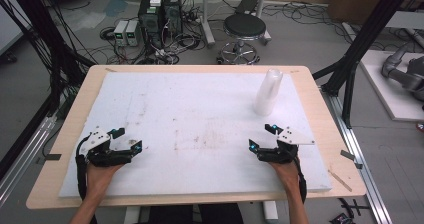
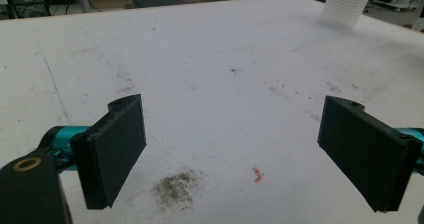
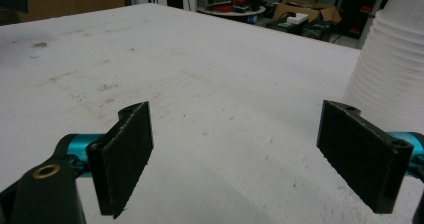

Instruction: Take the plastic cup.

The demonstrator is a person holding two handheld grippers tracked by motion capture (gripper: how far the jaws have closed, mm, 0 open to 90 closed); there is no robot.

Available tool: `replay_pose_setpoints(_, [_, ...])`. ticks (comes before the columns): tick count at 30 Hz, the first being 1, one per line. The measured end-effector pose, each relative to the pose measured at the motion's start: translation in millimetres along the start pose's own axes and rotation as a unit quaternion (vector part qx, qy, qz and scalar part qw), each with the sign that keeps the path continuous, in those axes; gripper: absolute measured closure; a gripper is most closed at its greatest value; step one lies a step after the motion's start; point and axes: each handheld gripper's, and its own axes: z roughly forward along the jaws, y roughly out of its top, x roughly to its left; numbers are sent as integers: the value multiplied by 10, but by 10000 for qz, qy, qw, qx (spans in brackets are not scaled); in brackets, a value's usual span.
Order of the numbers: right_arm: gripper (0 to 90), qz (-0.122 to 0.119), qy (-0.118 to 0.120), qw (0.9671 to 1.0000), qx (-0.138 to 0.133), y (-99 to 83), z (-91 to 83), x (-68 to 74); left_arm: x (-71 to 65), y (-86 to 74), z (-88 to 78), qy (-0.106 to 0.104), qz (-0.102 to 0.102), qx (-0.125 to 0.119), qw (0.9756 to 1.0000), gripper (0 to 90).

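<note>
1. On the white foam board [image 1: 200, 114] covering the pale wooden table [image 1: 320, 134], a tall stack of translucent white plastic cups [image 1: 268, 92] is standing upright at the far right, well apart from the left gripper [image 1: 127, 140] and near the right gripper [image 1: 264, 137], just ahead of it.
2. The stack is looking tall and narrow, so I am judging that it is tipping easily; a push from one jaw high on its side, or a fast approach, is likely knocking it over.
3. The cups are sitting tightly one inside the other, so a pull on the top cup is possibly lifting several together, or dragging the whole stack across the foam.
4. The thin plastic is probably bending under a hard squeeze, and a cup is then slipping out.
5. In the right gripper view the stack [image 3: 395, 79] is standing beyond the right jaw, not between the jaws, so a straight advance is risking a collision with it.
6. The right gripper is standing wide, holding nothing and touching nothing.
7. The left gripper is also spread wide and empty, hovering low over the stained foam [image 2: 175, 189]; in its view the cups [image 2: 347, 6] are showing far off.
</note>
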Motion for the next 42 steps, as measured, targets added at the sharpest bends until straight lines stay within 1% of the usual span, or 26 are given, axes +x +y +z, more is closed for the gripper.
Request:
replay_pose_setpoints(1, [149, 52, 26, 10000, -13, 3, -9, 1, 0, 3, 4, 25, 4, 33, 10000, 118])
replay_pose_setpoints(4, [148, 0, -1, 10000, 28, 29, -34, 6, 3, 6, 14, 33, -13, 73, 10000, 118])
replay_pose_setpoints(8, [148, -20, -52, 10000, -57, 85, -80, 5, -4, 7, 14, 61, 21, 87, 9999, 118])
replay_pose_setpoints(10, [148, -31, -115, 9998, -129, 173, -128, 14, -8, 6, 12, 79, 32, 63, 9999, 118])
replay_pose_setpoints(12, [148, -75, -186, 9997, -133, 244, -158, 25, -10, 5, 13, 68, 19, 63, 10000, 118])
replay_pose_setpoints(15, [148, -69, -270, 9995, -173, 362, -208, 32, -9, 7, 13, 61, 30, 80, 9999, 118])
replay_pose_setpoints(16, [148, -69, -270, 9995, -173, 362, -208, 32, -9, 7, 13, 61, 30, 80, 9999, 118])
replay_pose_setpoints(17, [148, -45, -299, 9993, -207, 443, -245, 17, -11, 8, 15, 67, 40, 92, 9999, 118])
replay_pose_setpoints(18, [148, -29, -327, 9993, -190, 486, -266, 6, -11, 8, 17, 69, 48, 94, 9999, 118])
replay_pose_setpoints(22, [148, 23, -459, 9989, -108, 661, -340, -75, -15, 8, 15, 94, 56, 94, 9999, 118])
replay_pose_setpoints(24, [148, 70, -509, 9986, -107, 738, -373, -122, -22, 7, 13, 121, 94, 86, 9998, 118])
replay_pose_setpoints(25, [148, 91, -557, 9984, -90, 774, -388, -143, -33, 7, 16, 156, 128, 89, 9998, 118])
replay_pose_setpoints(26, [148, 91, -557, 9984, -90, 774, -388, -143, -33, 7, 16, 156, 128, 89, 9998, 118])
replay_pose_setpoints(27, [148, 97, -633, 9979, -32, 839, -412, -188, -38, 7, 19, 177, 137, 93, 9997, 118])
replay_pose_setpoints(28, [148, 97, -633, 9979, -32, 839, -412, -188, -40, 8, 21, 186, 145, 106, 9997, 118])
replay_pose_setpoints(30, [147, 155, -732, 9972, 26, 938, -433, -260, -39, 11, 24, 212, 148, 141, 9996, 118])
replay_pose_setpoints(31, [147, 177, -755, 9970, 62, 974, -432, -288, -39, 11, 24, 212, 148, 141, 9996, 118])
replay_pose_setpoints(32, [147, 177, -755, 9970, 62, 974, -432, -288, -37, 12, 26, 202, 141, 142, 9996, 118])
replay_pose_setpoints(33, [147, 206, -787, 9966, 138, 1053, -427, -336, -32, 13, 28, 189, 115, 149, 9996, 118])
replay_pose_setpoints(35, [144, 231, -836, 9960, 211, 1135, -419, -387, -29, 14, 30, 184, 91, 157, 9997, 118])
replay_pose_setpoints(37, [142, 280, -883, 9954, 230, 1212, -403, -442, -30, 14, 29, 192, 91, 155, 9997, 118])
replay_pose_setpoints(38, [142, 280, -883, 9954, 230, 1212, -403, -442, -31, 13, 30, 194, 96, 153, 9996, 118])
replay_pose_setpoints(39, [141, 313, -889, 9950, 344, 1286, -377, -497, -32, 14, 30, 196, 126, 173, 9996, 118])
replay_pose_setpoints(40, [141, 313, -889, 9950, 344, 1286, -377, -497, -32, 14, 30, 196, 126, 173, 9996, 118])
replay_pose_setpoints(41, [140, 355, -930, 9940, 450, 1361, -348, -555, -35, 14, 32, 196, 123, 175, 9996, 118])
replay_pose_setpoints(42, [140, 355, -930, 9940, 450, 1361, -348, -555, -36, 15, 34, 194, 131, 182, 9996, 118])
